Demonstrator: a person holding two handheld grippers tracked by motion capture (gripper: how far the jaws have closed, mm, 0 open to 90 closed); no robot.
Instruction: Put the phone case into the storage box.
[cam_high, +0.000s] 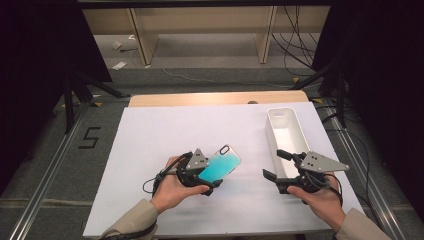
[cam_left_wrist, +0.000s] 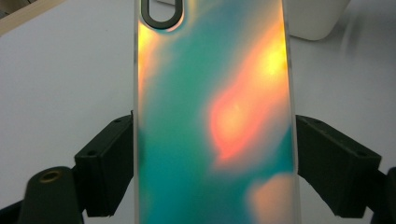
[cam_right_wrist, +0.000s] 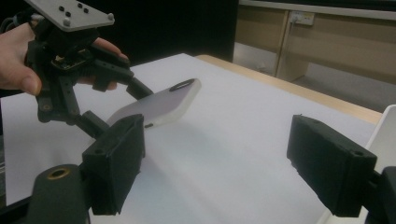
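Phone case (cam_high: 220, 164), one of it, sits clamped by its long edges between the jaws of my left gripper (cam_high: 202, 176), lifted clear of the counter (cam_high: 150, 140) and tilted toward the bin. My left gripper view shows its teal-and-orange sheen and camera cutout. Rightward, my right gripper (cam_high: 276, 166) hangs with jaws released and bare, just beside the single white bin (cam_high: 280, 131), whose visible inside holds nothing.

Wooden table (cam_high: 150, 99) topped by a white rectangular board (cam_high: 165, 135); on the board stands a white oblong plastic bin (cam_high: 295, 125), its near end just beside the right gripper (cam_high: 276, 164), well apart from the left gripper (cam_high: 212, 176)
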